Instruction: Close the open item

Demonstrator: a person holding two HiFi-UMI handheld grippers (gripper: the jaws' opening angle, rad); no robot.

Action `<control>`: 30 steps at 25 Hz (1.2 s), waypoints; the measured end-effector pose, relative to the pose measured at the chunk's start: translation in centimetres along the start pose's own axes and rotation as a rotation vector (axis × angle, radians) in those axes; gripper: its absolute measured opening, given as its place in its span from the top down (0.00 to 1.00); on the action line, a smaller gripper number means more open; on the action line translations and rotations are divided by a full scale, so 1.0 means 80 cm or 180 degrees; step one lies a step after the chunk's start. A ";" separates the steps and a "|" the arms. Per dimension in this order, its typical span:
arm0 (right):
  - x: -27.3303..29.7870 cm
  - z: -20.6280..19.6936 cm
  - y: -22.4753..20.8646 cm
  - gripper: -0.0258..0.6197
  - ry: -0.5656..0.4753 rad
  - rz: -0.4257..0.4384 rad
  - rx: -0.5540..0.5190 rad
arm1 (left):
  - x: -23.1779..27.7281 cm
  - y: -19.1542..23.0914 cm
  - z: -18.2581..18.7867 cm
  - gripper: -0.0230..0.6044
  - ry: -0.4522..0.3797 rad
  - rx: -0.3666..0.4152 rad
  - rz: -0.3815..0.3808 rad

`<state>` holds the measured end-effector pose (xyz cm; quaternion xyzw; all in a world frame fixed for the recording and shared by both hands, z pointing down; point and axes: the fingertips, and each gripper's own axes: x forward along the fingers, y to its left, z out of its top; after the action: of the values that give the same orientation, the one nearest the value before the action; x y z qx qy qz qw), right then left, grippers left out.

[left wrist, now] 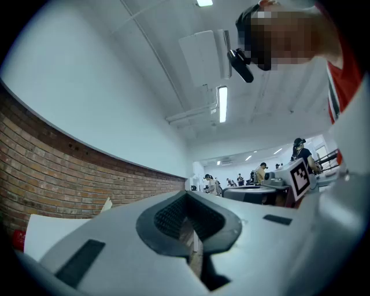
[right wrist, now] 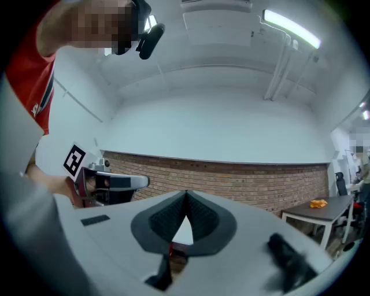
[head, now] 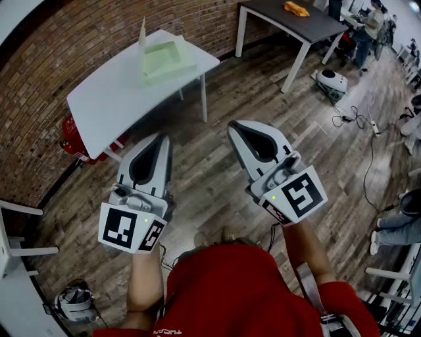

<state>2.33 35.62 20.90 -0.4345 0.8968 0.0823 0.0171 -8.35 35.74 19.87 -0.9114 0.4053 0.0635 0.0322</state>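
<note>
An open pale green box (head: pixel 163 59) with its lid standing up sits on a white table (head: pixel 112 92) at the far side of the room, by the brick wall. My left gripper (head: pixel 162 139) and my right gripper (head: pixel 235 128) are held side by side over the wooden floor, well short of the table. Both are shut with nothing between the jaws. In the left gripper view my left gripper (left wrist: pixel 186 196) points level at the wall, with a corner of the box's lid (left wrist: pixel 106 203) showing. In the right gripper view my right gripper (right wrist: pixel 185 195) is shut too.
A red object (head: pixel 71 141) lies on the floor under the white table. A dark table (head: pixel 309 27) with an orange item (head: pixel 296 8) stands at the back right. Cables (head: pixel 358 122) and a white device (head: pixel 332 81) lie on the floor to the right. People stand far off.
</note>
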 end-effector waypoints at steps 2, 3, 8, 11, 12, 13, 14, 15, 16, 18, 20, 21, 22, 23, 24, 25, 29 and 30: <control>-0.001 -0.001 -0.001 0.91 0.0002 0.0004 -0.0001 | 0.001 -0.001 -0.001 0.94 0.0005 0.0003 0.0003; -0.001 -0.002 -0.001 0.91 0.0002 0.0006 -0.0002 | 0.001 -0.001 -0.001 0.94 0.0008 0.0004 0.0005; 0.002 -0.004 -0.005 0.91 0.0012 0.0033 0.0018 | 0.002 0.001 -0.003 0.94 0.0024 0.0009 0.0048; 0.003 -0.006 -0.012 0.91 0.0006 0.0079 0.0153 | 0.006 0.002 -0.005 0.94 0.0041 0.0003 0.0089; 0.002 -0.007 -0.015 0.91 0.0005 0.0092 0.0190 | 0.008 0.002 -0.007 0.94 0.0046 0.0002 0.0103; 0.002 -0.008 -0.018 0.91 0.0007 0.0102 0.0212 | 0.010 0.001 -0.008 0.94 0.0052 0.0001 0.0119; 0.001 -0.009 -0.021 0.91 0.0008 0.0113 0.0227 | 0.012 0.001 -0.010 0.94 0.0057 0.0000 0.0136; 0.000 -0.011 -0.024 0.91 0.0006 0.0125 0.0241 | 0.014 0.001 -0.012 0.94 0.0062 -0.0004 0.0153; -0.001 -0.012 -0.028 0.91 0.0004 0.0137 0.0255 | 0.016 0.000 -0.014 0.94 0.0068 -0.0006 0.0171; -0.002 -0.015 -0.036 0.91 0.0005 0.0160 0.0283 | 0.021 0.000 -0.019 0.94 0.0079 0.0000 0.0212; -0.003 -0.019 -0.044 0.91 0.0012 0.0181 0.0301 | 0.026 0.002 -0.022 0.94 0.0092 0.0007 0.0260; -0.003 -0.020 -0.049 0.91 0.0018 0.0194 0.0302 | 0.029 0.002 -0.024 0.94 0.0100 0.0010 0.0285; -0.004 -0.022 -0.053 0.91 0.0025 0.0210 0.0299 | 0.032 0.002 -0.025 0.94 0.0107 0.0013 0.0309; -0.005 -0.024 -0.057 0.91 0.0032 0.0227 0.0291 | 0.035 0.002 -0.027 0.94 0.0115 0.0020 0.0332; -0.006 -0.026 -0.061 0.91 0.0038 0.0244 0.0278 | 0.039 0.002 -0.029 0.94 0.0122 0.0029 0.0354; -0.008 -0.028 -0.066 0.91 0.0043 0.0263 0.0260 | 0.042 0.000 -0.030 0.94 0.0128 0.0041 0.0377; -0.016 -0.039 -0.082 0.91 0.0085 0.0323 0.0220 | 0.055 -0.005 -0.035 0.94 0.0135 0.0090 0.0456; -0.016 -0.042 -0.086 0.91 0.0101 0.0326 0.0221 | 0.058 -0.005 -0.037 0.94 0.0139 0.0093 0.0468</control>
<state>8.62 31.85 23.43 -0.3883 0.9203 0.0450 0.0138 -4.72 32.30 22.12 -0.8797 0.4727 0.0399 0.0319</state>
